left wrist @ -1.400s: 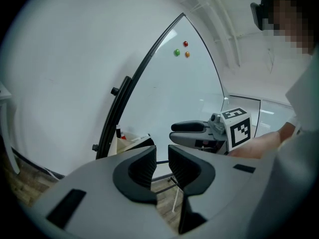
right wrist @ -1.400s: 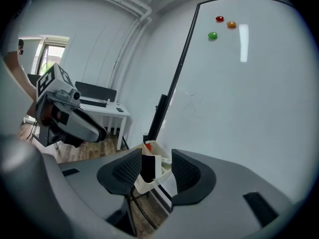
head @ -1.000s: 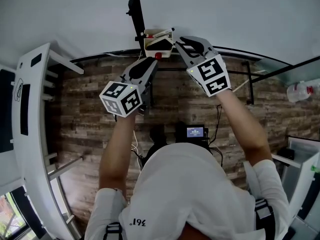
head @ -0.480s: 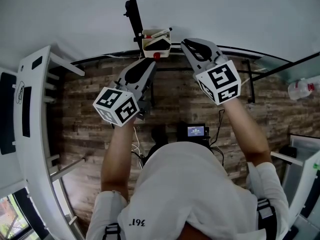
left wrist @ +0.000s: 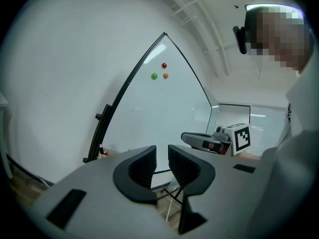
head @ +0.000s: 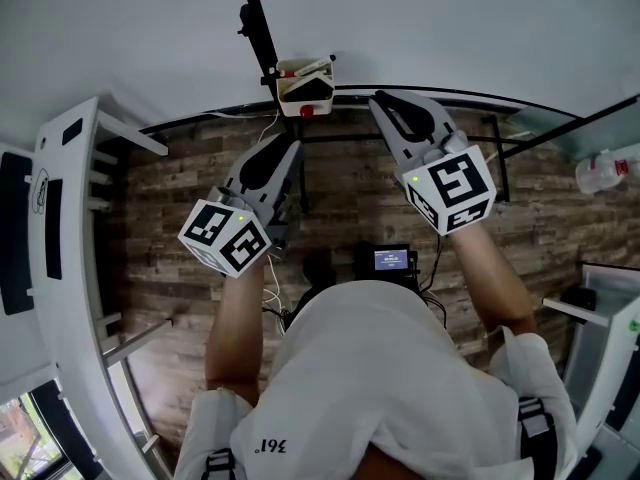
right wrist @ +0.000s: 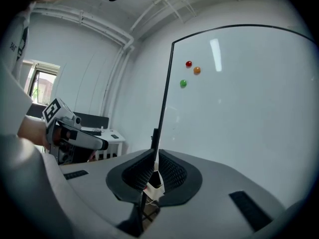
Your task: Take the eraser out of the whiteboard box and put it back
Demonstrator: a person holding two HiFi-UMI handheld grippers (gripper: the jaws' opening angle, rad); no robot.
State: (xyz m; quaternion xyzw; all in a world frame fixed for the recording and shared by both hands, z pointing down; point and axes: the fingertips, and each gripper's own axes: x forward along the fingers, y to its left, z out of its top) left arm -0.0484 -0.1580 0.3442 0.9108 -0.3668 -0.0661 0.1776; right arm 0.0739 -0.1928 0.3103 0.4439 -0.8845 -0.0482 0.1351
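The cream whiteboard box (head: 305,83) hangs at the whiteboard's lower edge, with a dark eraser (head: 308,89) lying inside and a red-capped marker (head: 310,68) across its top. My right gripper (head: 385,103) hovers just right of the box, apart from it, its jaws shut with nothing held. In the right gripper view (right wrist: 155,156) the box (right wrist: 155,190) shows far off through the slit. My left gripper (head: 287,151) sits lower and left of the box. Its jaws (left wrist: 162,151) stand a narrow gap apart, empty.
The whiteboard (left wrist: 164,108) carries red, green and orange magnets (left wrist: 164,65). A black stand pole (head: 255,28) runs up beside the box. A white frame (head: 60,228) stands at the left, a bottle (head: 605,178) at the right. A small screen (head: 390,261) sits on the wood-pattern floor.
Both grippers have drawn back from the box toward the person. The right gripper's tip, which was at the box's rim, is now clear of it.
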